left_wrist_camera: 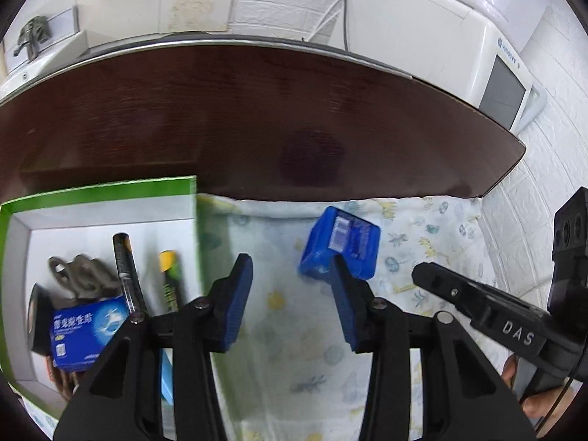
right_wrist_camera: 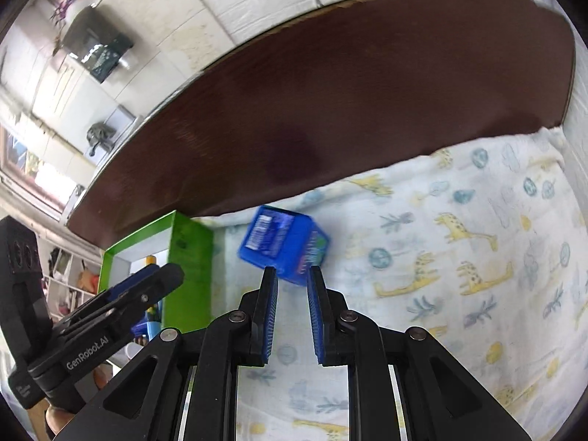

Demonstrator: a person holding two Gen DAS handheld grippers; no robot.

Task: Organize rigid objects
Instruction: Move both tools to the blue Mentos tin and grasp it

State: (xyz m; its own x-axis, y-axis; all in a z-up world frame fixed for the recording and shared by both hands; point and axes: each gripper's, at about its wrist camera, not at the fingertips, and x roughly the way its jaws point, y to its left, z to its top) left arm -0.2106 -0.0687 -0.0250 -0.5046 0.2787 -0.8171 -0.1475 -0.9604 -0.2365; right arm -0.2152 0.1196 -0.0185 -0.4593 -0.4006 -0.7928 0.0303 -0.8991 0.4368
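Blue box (left_wrist_camera: 340, 244): light, stiff, prob. slick; grip flat sides. Left hand-held gripper (left_wrist_camera: 294, 279) part-open, empty; right hand-held gripper (right_wrist_camera: 292, 279) near-closed, empty.

A giraffe-print cloth (right_wrist_camera: 459, 257) covers the dark wooden table (left_wrist_camera: 257, 117); a white appliance (left_wrist_camera: 441, 36) stands behind.

Lying on a printed cloth (left_wrist_camera: 312, 330) spread over the near part of a table (left_wrist_camera: 257, 117), with the bare tabletop stretching behind: a small box (left_wrist_camera: 340, 244), tilted, sitting near the cloth's far edge. Standing at the cloth's left edge, well left of the small box: an open tray box (left_wrist_camera: 103, 193). Lying inside that tray: a pen (left_wrist_camera: 123, 268), a carton (left_wrist_camera: 86, 332) in front of it, a tube (left_wrist_camera: 171, 279) to the right, nearer the tray's right wall. Hovering over the cloth: the left gripper (left_wrist_camera: 294, 290), near the small box; the right gripper (right_wrist_camera: 292, 310), just in front of it.
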